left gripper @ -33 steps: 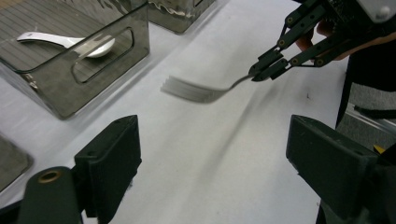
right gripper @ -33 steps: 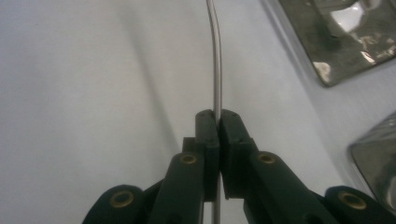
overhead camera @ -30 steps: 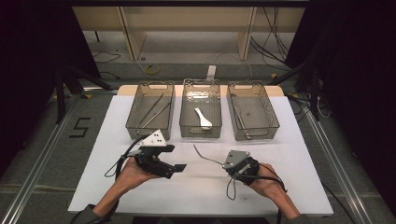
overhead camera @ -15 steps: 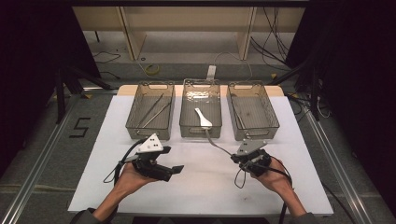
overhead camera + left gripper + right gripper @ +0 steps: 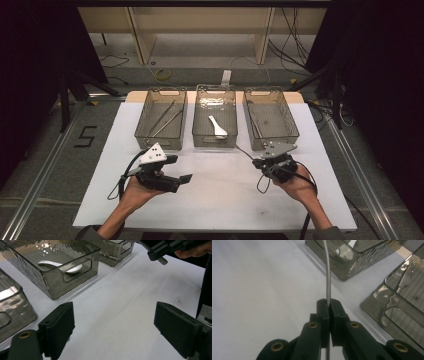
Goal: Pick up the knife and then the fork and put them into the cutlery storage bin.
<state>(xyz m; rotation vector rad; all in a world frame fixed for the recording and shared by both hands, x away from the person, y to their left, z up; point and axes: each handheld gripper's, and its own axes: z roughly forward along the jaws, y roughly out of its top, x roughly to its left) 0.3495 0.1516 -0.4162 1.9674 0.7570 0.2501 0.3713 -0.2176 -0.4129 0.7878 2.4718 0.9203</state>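
My right gripper [image 5: 260,162] is low over the white table in front of the right bin [image 5: 286,136]. In the right gripper view it [image 5: 329,302] is shut on the thin handle of a metal utensil [image 5: 327,277], which curves up and away; its far end is out of frame. From above, the utensil [image 5: 244,152] reaches toward the middle bin [image 5: 215,141]. My left gripper [image 5: 179,169] hovers in front of the left bin [image 5: 160,141], open, with nothing between its jaws [image 5: 115,327]. The right gripper [image 5: 162,251] shows at the top of that view.
Three smoky clear bins stand in a row at the back. The left one holds long metal pieces [image 5: 164,119], the middle one a white spoon [image 5: 216,126], the right one a knife [image 5: 404,281]. The table edge [image 5: 210,227] runs just before the person's forearms.
My right gripper has carried the metal utensil to the right and farther from the person, toward the right bin. The left gripper has hardly moved and stays open.
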